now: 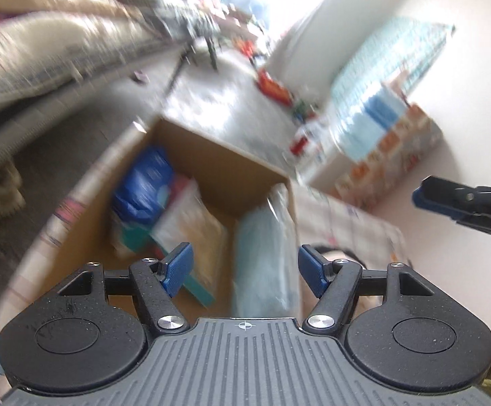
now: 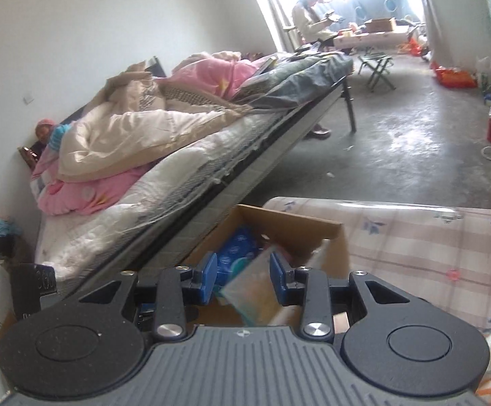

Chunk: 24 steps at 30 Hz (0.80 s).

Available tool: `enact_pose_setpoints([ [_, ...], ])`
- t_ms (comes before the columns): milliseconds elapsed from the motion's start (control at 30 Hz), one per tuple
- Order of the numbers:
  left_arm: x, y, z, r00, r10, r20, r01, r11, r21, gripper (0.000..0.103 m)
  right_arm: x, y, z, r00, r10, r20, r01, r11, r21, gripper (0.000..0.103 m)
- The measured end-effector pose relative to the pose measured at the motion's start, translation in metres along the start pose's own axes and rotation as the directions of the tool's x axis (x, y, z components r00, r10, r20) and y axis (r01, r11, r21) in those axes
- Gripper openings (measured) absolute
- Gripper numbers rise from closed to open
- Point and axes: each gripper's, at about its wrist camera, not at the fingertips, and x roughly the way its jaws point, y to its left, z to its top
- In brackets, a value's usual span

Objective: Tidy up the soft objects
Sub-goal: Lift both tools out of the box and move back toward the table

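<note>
left claw (image 1: 245, 269): released, empty, above box
right claw (image 2: 243, 277): released, empty, over box
box (image 1: 211, 155): on table (image 2: 414, 247), at its edge by the bed (image 2: 177, 155)
packs (image 1: 144, 186): inside box

- Cardboard box (image 1: 211, 155): plain brown.
- Packet (image 1: 144, 182) in the box: deep blue.
- Soft pack (image 1: 265, 260) at the box's right wall: pale blue.
- Tablecloth (image 2: 431, 250): pink-beige check with small blue flowers.
- Quilt (image 2: 211, 74) on the bed: pink.
- Gripper pads (image 1: 177, 267): blue.
</note>
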Motion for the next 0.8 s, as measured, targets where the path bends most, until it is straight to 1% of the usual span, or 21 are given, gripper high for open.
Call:
enact_pose_setpoints([
  [67, -0.013, 0.005, 0.004, 0.998, 0.032, 0.049, -0.031, 0.999, -0.006, 0.069, 0.015, 0.01, 0.005, 0.999, 0.026, -0.027, -0.025, 1.0, 0.017, 0.037],
  [167, -0.026, 0.014, 0.005, 0.994, 0.044, 0.098, -0.042, 0.999, -0.018, 0.069, 0.035, 0.024, 0.008, 0.998, 0.037, -0.057, -0.035, 0.999, 0.033, 0.037],
  [233, -0.028, 0.015, 0.006, 0.993, 0.052, 0.103, -0.052, 0.999, -0.001, 0.069, 0.041, 0.031, 0.006, 0.997, 0.041, -0.058, -0.039, 0.999, 0.038, 0.037],
  [300, -0.031, 0.015, 0.005, 0.994, 0.051, 0.097, -0.053, 0.998, 0.017, 0.069, 0.035, 0.034, 0.001, 0.998, 0.049, -0.038, -0.047, 0.998, 0.046, 0.037],
  [367, -0.033, 0.013, 0.003, 0.995, 0.033, 0.09, -0.036, 0.999, 0.034, 0.07, 0.016, 0.033, -0.008, 0.999, 0.054, -0.001, -0.053, 0.997, 0.05, 0.037],
  [467, -0.039, 0.005, -0.002, 0.996, 0.012, 0.084, -0.018, 0.997, 0.072, 0.072, -0.028, 0.029, -0.028, 0.997, 0.036, 0.065, -0.039, 0.998, 0.05, 0.039],
  [533, -0.042, -0.006, -0.007, 0.997, -0.011, 0.079, 0.003, 0.994, 0.106, 0.075, -0.064, 0.024, -0.046, 0.993, -0.006, 0.119, -0.001, 0.999, 0.052, 0.056],
  [600, -0.046, -0.021, -0.012, 0.997, -0.04, 0.073, 0.029, 0.989, 0.148, 0.08, -0.099, 0.018, -0.068, 0.981, -0.067, 0.18, 0.058, 0.997, 0.054, 0.06],
  [633, -0.047, -0.029, -0.016, 0.996, -0.054, 0.066, 0.042, 0.984, 0.174, 0.084, -0.114, 0.015, -0.079, 0.974, -0.102, 0.203, 0.091, 0.994, 0.062, 0.06],
  [667, -0.048, -0.038, -0.021, 0.996, -0.068, 0.059, 0.055, 0.978, 0.203, 0.088, -0.127, 0.011, -0.091, 0.966, -0.136, 0.219, 0.123, 0.99, 0.073, 0.061],
  [700, -0.048, -0.047, -0.025, 0.996, -0.08, 0.05, 0.066, 0.971, 0.23, 0.09, -0.138, 0.007, -0.103, 0.957, -0.17, 0.233, 0.153, 0.984, 0.091, 0.064],
  [733, -0.048, -0.055, -0.03, 0.995, -0.089, 0.041, 0.076, 0.965, 0.253, 0.094, -0.149, 0.001, -0.117, 0.948, -0.203, 0.245, 0.179, 0.977, 0.116, 0.067],
  [767, -0.048, -0.065, -0.035, 0.994, -0.101, 0.031, 0.088, 0.957, 0.277, 0.097, -0.157, -0.006, -0.13, 0.94, -0.229, 0.254, 0.198, 0.97, 0.143, 0.068],
  [800, -0.047, -0.074, -0.04, 0.993, -0.113, 0.021, 0.102, 0.948, 0.302, 0.098, -0.163, -0.012, -0.143, 0.931, -0.253, 0.262, 0.213, 0.962, 0.173, 0.068],
])
